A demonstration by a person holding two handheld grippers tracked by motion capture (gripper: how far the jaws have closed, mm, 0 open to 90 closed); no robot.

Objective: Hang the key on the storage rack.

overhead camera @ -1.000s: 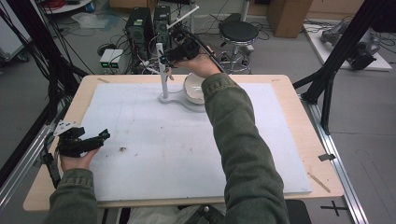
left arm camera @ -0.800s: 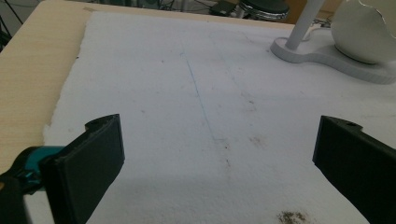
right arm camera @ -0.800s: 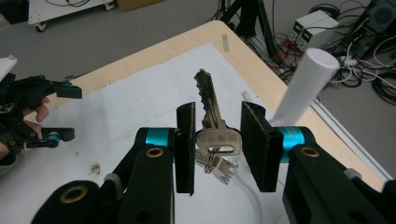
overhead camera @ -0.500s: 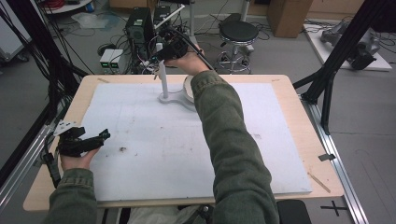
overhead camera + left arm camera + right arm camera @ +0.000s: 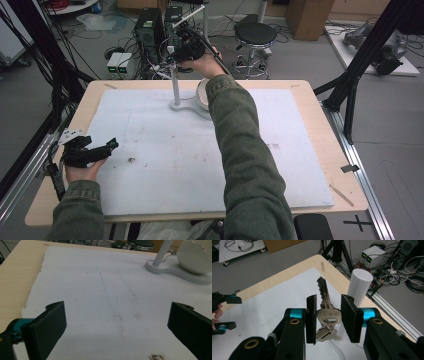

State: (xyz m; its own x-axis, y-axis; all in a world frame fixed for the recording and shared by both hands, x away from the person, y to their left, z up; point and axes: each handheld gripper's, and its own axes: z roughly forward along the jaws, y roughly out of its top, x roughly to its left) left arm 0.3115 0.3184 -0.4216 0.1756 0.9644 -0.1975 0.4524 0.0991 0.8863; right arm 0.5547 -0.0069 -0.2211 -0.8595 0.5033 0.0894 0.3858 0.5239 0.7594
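Observation:
My right gripper [image 5: 187, 50] is raised over the far edge of the table, by the top of a white post [image 5: 175, 85]. In the right gripper view its jaws [image 5: 329, 298] are shut on a silver key [image 5: 325, 296] that points up, with more keys on a ring [image 5: 324, 332] hanging below. The post's round top [image 5: 361, 277] stands just right of the jaws. The post rises from a flat white base [image 5: 182, 106] that also carries a white egg-shaped shell [image 5: 201, 94]. My left gripper [image 5: 110, 145] rests open near the table's left edge, with nothing between its jaws [image 5: 117, 315].
A white foam sheet [image 5: 165, 165] covers most of the wooden table [image 5: 330, 150]; a small dark smudge [image 5: 131, 160] lies near the left gripper. Behind the table are a stool [image 5: 255, 35], electronics boxes [image 5: 119, 61] and cables. Black frame legs [image 5: 350, 85] stand at right.
My right gripper has lifted with the keys from beside the shell to the top of the post, shifting left and farther back. The left gripper has stayed put.

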